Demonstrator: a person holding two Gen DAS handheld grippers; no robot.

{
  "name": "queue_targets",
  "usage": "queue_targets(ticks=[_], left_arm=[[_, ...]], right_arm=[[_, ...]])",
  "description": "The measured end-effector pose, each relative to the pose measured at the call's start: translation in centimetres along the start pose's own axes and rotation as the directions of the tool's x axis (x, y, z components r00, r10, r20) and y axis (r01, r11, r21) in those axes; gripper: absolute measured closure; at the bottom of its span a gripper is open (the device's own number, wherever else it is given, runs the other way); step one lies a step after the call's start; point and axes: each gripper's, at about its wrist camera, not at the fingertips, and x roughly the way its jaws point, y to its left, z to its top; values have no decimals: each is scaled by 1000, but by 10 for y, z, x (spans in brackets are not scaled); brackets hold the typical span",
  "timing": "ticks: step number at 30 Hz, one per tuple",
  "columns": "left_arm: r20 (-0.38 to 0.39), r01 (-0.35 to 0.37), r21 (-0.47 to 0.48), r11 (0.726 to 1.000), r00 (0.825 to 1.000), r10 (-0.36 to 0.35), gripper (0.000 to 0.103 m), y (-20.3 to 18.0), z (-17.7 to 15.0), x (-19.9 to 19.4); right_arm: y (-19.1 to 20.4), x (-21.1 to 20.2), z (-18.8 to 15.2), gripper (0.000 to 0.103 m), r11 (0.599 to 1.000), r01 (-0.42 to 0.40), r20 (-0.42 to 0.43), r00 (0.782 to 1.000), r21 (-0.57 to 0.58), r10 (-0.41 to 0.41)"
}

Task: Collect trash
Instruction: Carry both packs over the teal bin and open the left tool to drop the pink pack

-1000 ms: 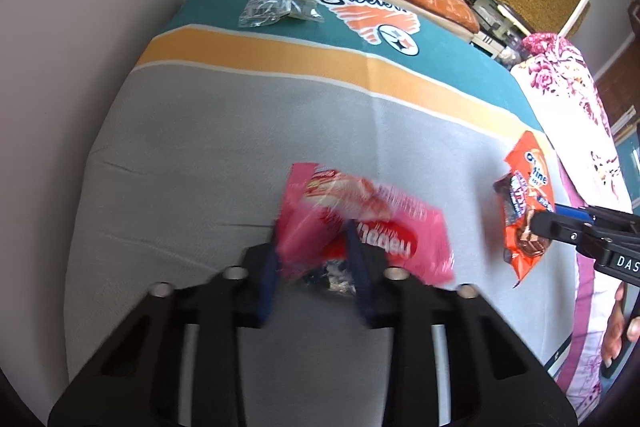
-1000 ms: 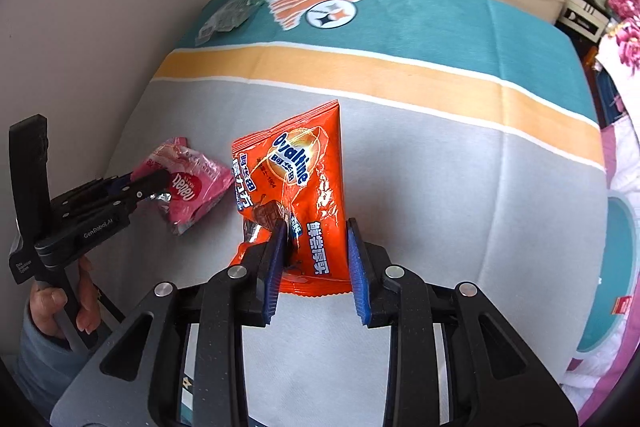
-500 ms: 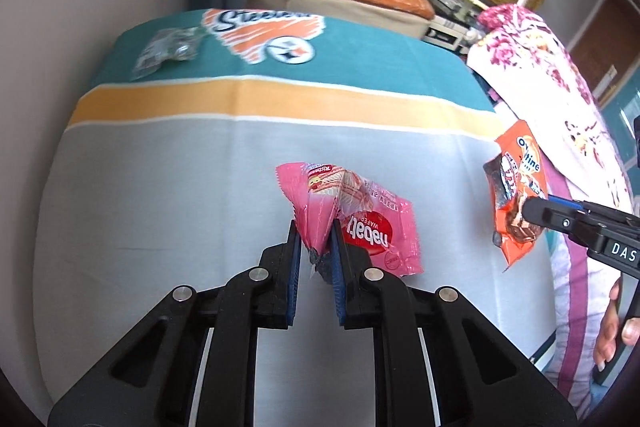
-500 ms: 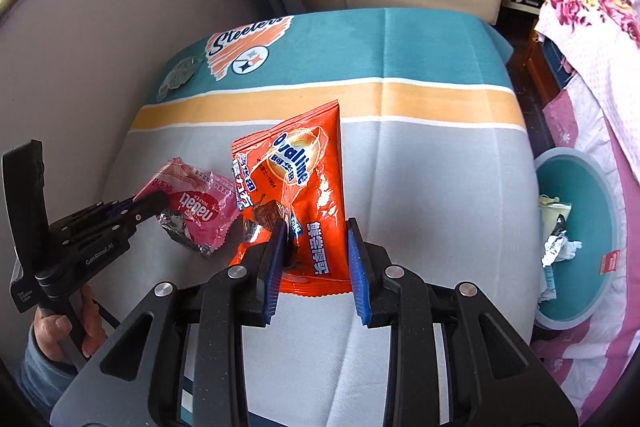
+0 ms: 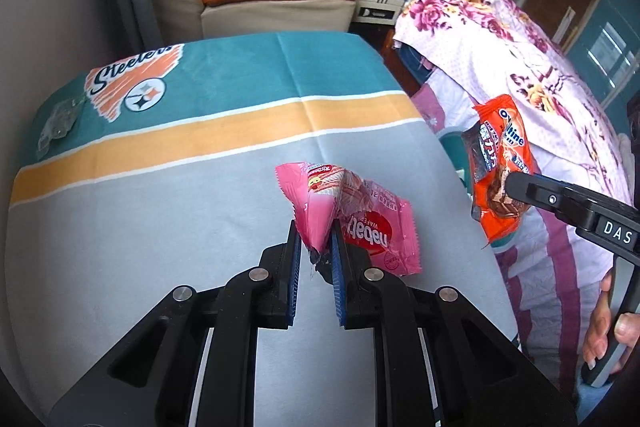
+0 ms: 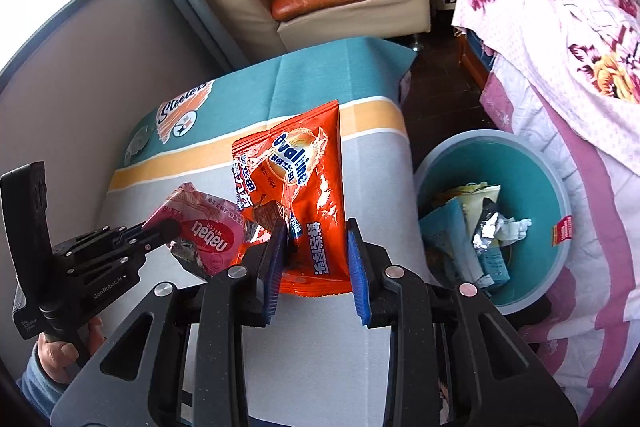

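Two wrappers pinched between fingers: pink wrapper (image 5: 362, 227) left, orange wrapper (image 6: 304, 195) right

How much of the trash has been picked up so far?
Done: the teal bin already holds wrappers. In hand: the left gripper pinches a pink wafer wrapper; the right gripper holds an orange Ovaltine bag. Left: a clear wrapper on the table.
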Motion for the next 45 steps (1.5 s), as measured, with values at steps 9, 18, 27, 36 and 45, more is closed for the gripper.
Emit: queue_targets(ticks=[9, 18, 27, 36, 45], left_arm=[[-25, 26, 98, 995, 999, -24, 88, -74, 14, 20], [-55, 59, 158, 986, 997, -51, 88, -136, 23, 44], [-92, 101, 196, 975, 992, -84, 88, -181, 28, 68], [-126, 136, 218, 966, 986, -111, 88, -203, 35, 92], [-157, 165, 222, 961, 979, -132, 88, -210, 39, 113]], right_arm=[[-64, -31, -7, 75, 995, 19, 84, 996, 99, -27], [-115, -52, -14, 75, 985, 67, 119, 989, 159, -86], [-155, -56, -20, 75, 971, 123, 106, 983, 205, -147], [-182, -49, -14, 75, 956, 169, 83, 978, 238, -193], [-194, -48, -5, 75, 945, 214, 72, 969, 249, -238]])
